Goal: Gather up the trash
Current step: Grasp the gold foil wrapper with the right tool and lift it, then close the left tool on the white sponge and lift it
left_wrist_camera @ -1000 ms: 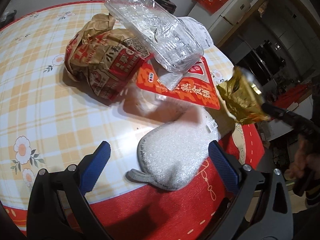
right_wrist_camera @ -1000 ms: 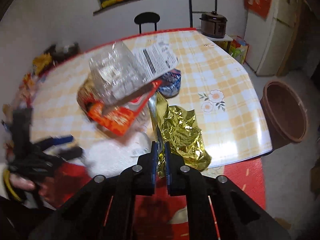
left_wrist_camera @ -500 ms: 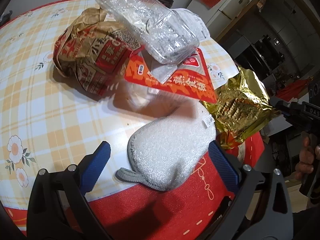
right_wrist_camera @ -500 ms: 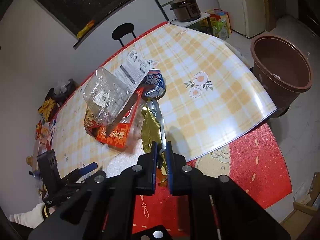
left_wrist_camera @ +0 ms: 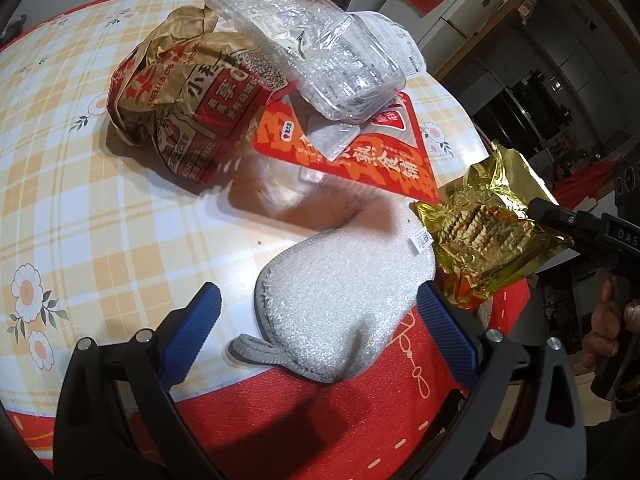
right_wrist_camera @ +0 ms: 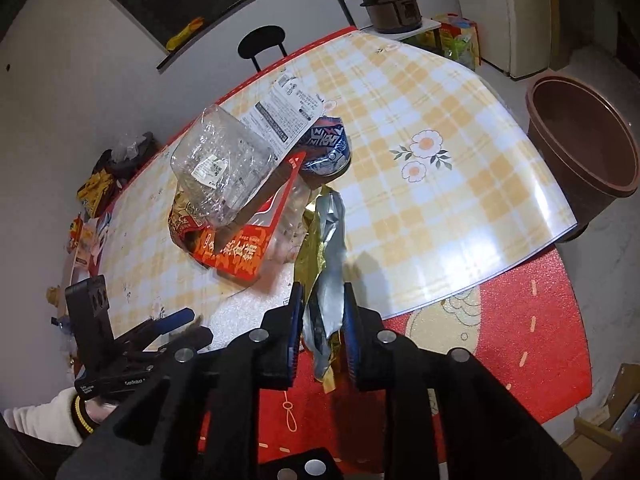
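A gold foil wrapper (left_wrist_camera: 486,232) (right_wrist_camera: 324,248) hangs between the fingers of my right gripper (right_wrist_camera: 320,312) over the table's near edge; its jaws stand slightly parted around the wrapper. My left gripper (left_wrist_camera: 320,316) is open and empty, just above a white-grey scrubbing pad (left_wrist_camera: 344,292). Behind the pad lies a trash pile: a crumpled brown paper bag (left_wrist_camera: 188,92), a clear plastic tray (left_wrist_camera: 304,40) (right_wrist_camera: 220,172) and a red food packet (left_wrist_camera: 360,152) (right_wrist_camera: 240,248).
A brown round bin (right_wrist_camera: 580,152) stands on the floor right of the table. A blue-white cup (right_wrist_camera: 328,148) and a white printed lid (right_wrist_camera: 288,112) lie in the pile. The checked tablecloth (right_wrist_camera: 440,200) has a red cloth (right_wrist_camera: 520,320) hanging at its front. A black chair (right_wrist_camera: 262,44) stands behind.
My right gripper's jaws have parted slightly around the gold wrapper, which has sunk toward the table edge. The left gripper has stayed open over the pad.
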